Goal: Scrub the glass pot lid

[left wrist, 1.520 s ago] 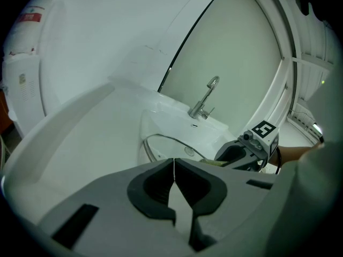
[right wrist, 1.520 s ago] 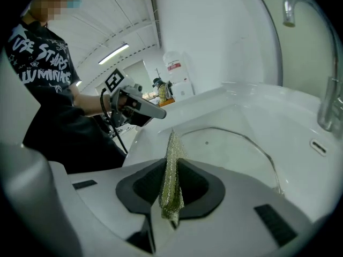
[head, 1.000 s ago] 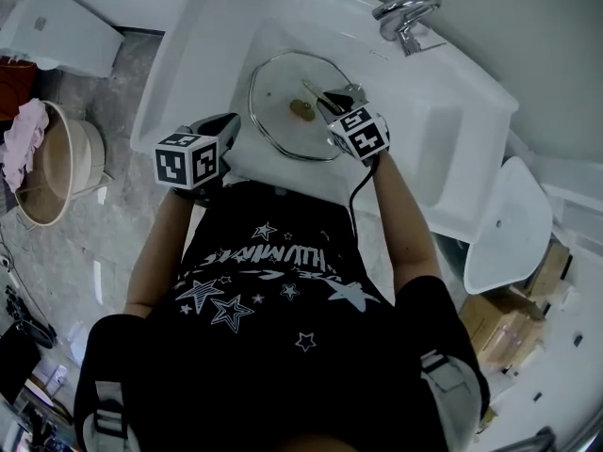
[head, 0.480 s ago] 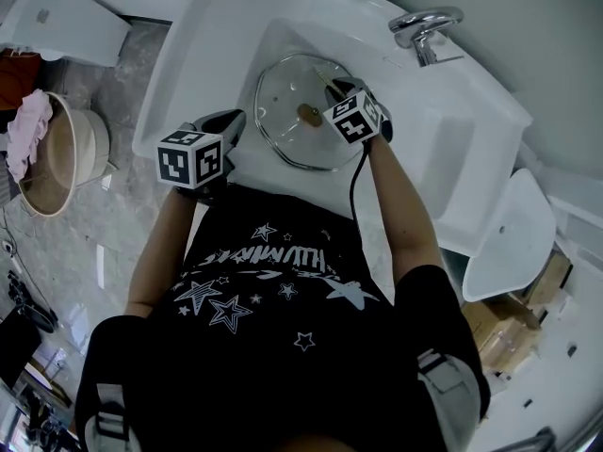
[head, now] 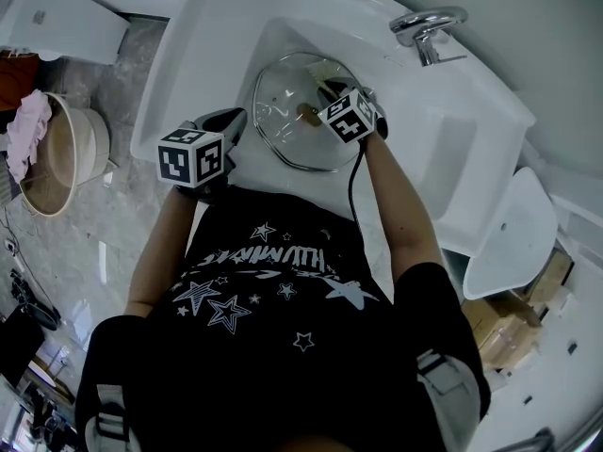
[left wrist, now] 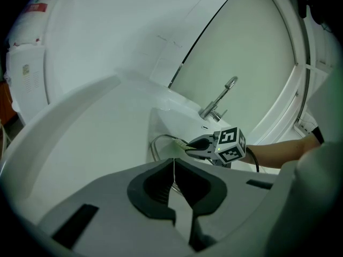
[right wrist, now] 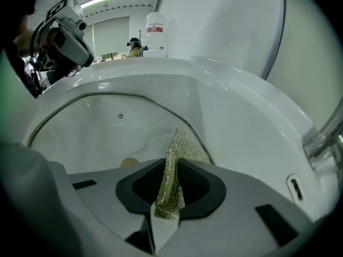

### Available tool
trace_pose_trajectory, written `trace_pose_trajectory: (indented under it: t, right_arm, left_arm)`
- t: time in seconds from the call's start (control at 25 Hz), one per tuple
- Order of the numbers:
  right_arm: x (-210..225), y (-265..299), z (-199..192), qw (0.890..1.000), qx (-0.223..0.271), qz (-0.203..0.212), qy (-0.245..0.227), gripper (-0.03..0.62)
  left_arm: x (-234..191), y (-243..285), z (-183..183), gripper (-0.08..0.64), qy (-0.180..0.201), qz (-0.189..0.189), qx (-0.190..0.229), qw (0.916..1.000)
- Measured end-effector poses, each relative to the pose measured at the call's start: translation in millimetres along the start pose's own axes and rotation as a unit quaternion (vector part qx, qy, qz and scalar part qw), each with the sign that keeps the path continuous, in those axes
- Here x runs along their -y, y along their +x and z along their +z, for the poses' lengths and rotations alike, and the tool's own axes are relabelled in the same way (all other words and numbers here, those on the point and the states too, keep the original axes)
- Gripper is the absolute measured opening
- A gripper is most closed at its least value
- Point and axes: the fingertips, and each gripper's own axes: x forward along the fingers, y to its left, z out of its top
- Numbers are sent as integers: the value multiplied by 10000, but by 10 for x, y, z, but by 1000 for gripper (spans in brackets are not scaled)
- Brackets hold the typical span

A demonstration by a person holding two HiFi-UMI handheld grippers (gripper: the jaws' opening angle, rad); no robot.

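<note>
The glass pot lid [head: 283,130] lies in the white sink [head: 443,158] with its tan knob [head: 306,112] up. My right gripper [head: 330,89] is over the lid's far right part, shut on a yellow-green scrub cloth [right wrist: 179,149]. The cloth's free end rests against the lid [right wrist: 107,127] near its metal rim. My left gripper [head: 226,121] hovers by the sink's front left rim with its jaws shut on nothing. In the left gripper view its jaws [left wrist: 172,183] point toward the right gripper [left wrist: 187,144] and the lid [left wrist: 159,142].
A chrome faucet [head: 426,22] stands at the sink's back right. On the floor to the left is a round wooden tub [head: 57,158] with a pink cloth. A white basin-shaped object [head: 504,234] and cardboard boxes [head: 513,314] sit at the right.
The right gripper has slid with the cloth across the lid toward its far side and turned a little. The left gripper has stayed put.
</note>
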Motion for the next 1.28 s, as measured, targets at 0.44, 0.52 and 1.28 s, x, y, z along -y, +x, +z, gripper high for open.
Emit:
trace_pose_trajectory:
  t: [0.44, 0.52, 1.28]
  right_arm:
    - [-407, -55, 83, 9963, 423, 722, -214, 77]
    - [-495, -83, 70, 9952, 451, 834, -261, 77]
    - [-1079, -513, 108, 9840, 708, 1624, -197, 78]
  left_arm:
    - [-2, -17, -16, 14, 29, -24, -1, 10000]
    - [-1, -24, -23, 14, 28, -36, 5, 10000]
    - [113, -114, -115, 14, 180, -224, 28, 9996]
